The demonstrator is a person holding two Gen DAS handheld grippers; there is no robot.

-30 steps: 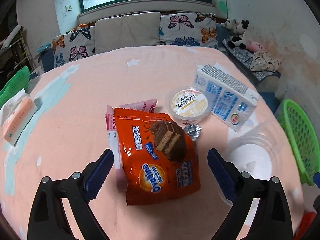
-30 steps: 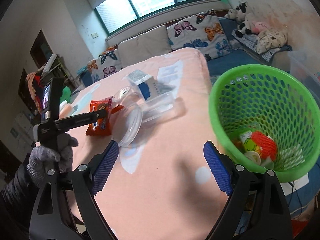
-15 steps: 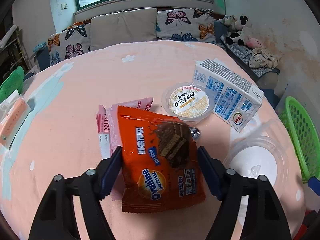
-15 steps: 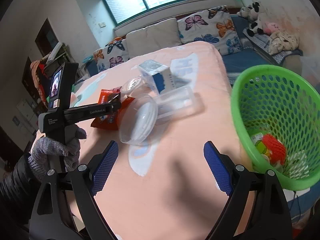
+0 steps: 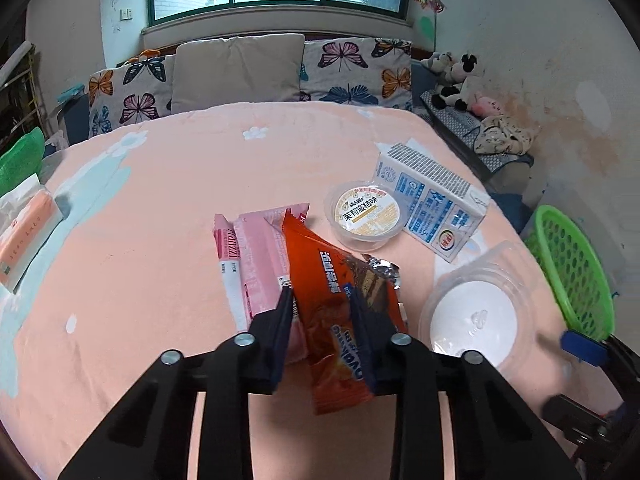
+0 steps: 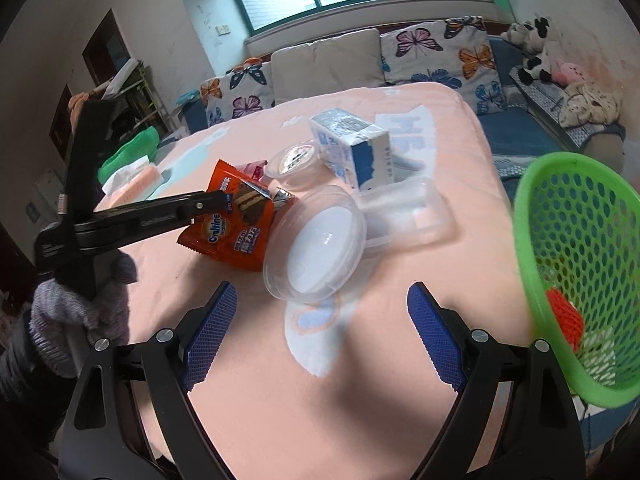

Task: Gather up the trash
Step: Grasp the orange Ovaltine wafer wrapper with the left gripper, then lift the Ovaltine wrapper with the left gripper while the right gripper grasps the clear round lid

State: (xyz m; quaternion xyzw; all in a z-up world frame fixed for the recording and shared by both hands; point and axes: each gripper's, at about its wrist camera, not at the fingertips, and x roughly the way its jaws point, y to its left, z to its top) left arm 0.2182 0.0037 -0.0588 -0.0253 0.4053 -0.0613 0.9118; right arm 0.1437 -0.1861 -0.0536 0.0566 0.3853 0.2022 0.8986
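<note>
My left gripper is shut on the orange Ovaltine wafer wrapper, which is pinched into a crumpled fold between the pads just above the pink bedspread. The right wrist view shows the same wrapper held at the tip of the left gripper, with a gloved hand behind it. Beside the orange wrapper lies a pink wrapper. My right gripper stands open and holds nothing, a little short of a clear round plastic lid. A green mesh basket with some trash inside sits at the bed's right edge.
A sealed pudding cup, a blue-and-white milk carton and a scrap of foil lie beyond the wrapper. A clear rectangular tub lies behind the round lid. A tissue pack is at the far left. Pillows line the back.
The left jaws have closed from wide open onto the orange wrapper, folding and lifting it. The right gripper has swung left, away from the basket and towards the clear lid.
</note>
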